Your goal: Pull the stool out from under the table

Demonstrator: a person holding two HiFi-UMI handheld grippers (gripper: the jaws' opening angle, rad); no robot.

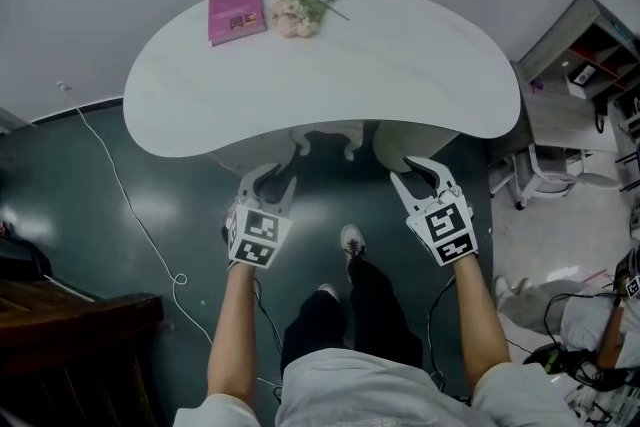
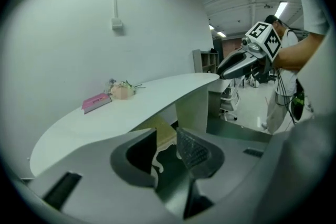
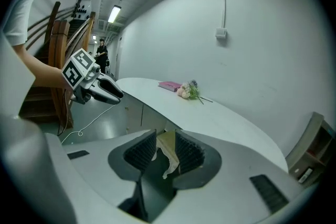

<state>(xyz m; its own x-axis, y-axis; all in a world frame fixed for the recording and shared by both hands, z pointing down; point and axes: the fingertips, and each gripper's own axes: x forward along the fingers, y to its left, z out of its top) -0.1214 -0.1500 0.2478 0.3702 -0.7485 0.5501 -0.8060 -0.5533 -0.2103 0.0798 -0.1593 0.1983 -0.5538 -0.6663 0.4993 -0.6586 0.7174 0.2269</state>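
While tucked under worktop [image 1: 400, 65], stool [image 1: 350, 147]: only its pale carved front shows.
Handling: likely rigid, moderately heavy, scraping across floor [image 1: 150, 205].
Hold: front seat edge, either side.
Left tongs [image 1: 270, 183]: part-open, empty, near stool.
Right tongs [image 1: 415, 173]: part-open, empty.

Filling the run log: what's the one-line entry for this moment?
stage: reach | left gripper: open, empty | right gripper: open, empty | stool: under table, not gripped
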